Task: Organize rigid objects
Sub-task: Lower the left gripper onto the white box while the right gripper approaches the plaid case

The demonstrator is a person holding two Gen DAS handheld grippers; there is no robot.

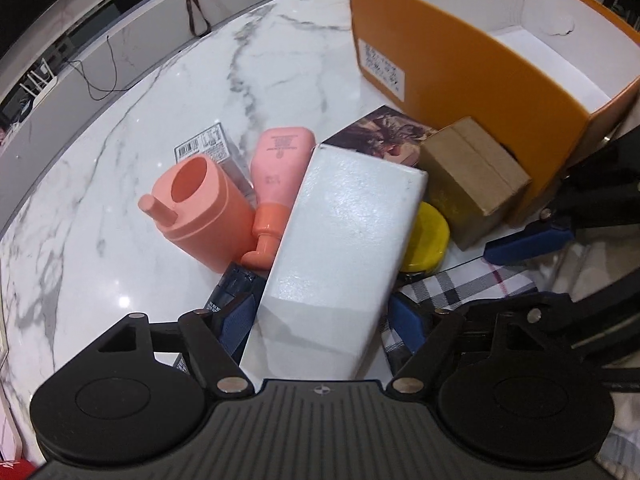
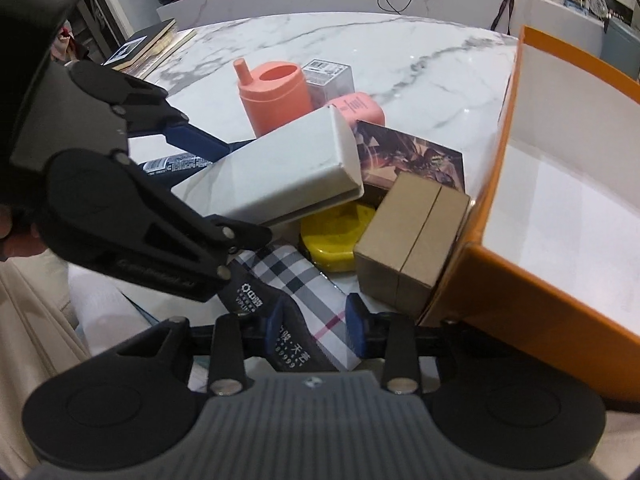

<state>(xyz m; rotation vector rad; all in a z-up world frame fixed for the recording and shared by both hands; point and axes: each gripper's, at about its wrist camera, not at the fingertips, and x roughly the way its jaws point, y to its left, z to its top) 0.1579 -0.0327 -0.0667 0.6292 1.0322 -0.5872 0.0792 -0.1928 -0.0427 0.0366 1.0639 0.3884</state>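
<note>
My left gripper (image 1: 324, 320) is shut on a long white box (image 1: 344, 232) and holds it tilted above the pile; the box also shows in the right wrist view (image 2: 280, 176). My right gripper (image 2: 316, 328) is shut on a plaid-patterned pack (image 2: 304, 292) at the table's near edge. An open orange box (image 1: 460, 64) with a white inside stands at the right (image 2: 516, 280). A brown cardboard box (image 2: 412, 240), a yellow round tin (image 2: 332, 240) and a dark printed box (image 2: 416, 160) lie beside it.
A salmon cup with a spout (image 1: 200, 208), a pink bottle (image 1: 280, 172) and a clear barcoded box (image 1: 208, 144) lie on the white marble table (image 1: 160, 92). A dark blue tube (image 2: 176, 164) lies under the white box. Books (image 2: 148, 46) sit at the far left.
</note>
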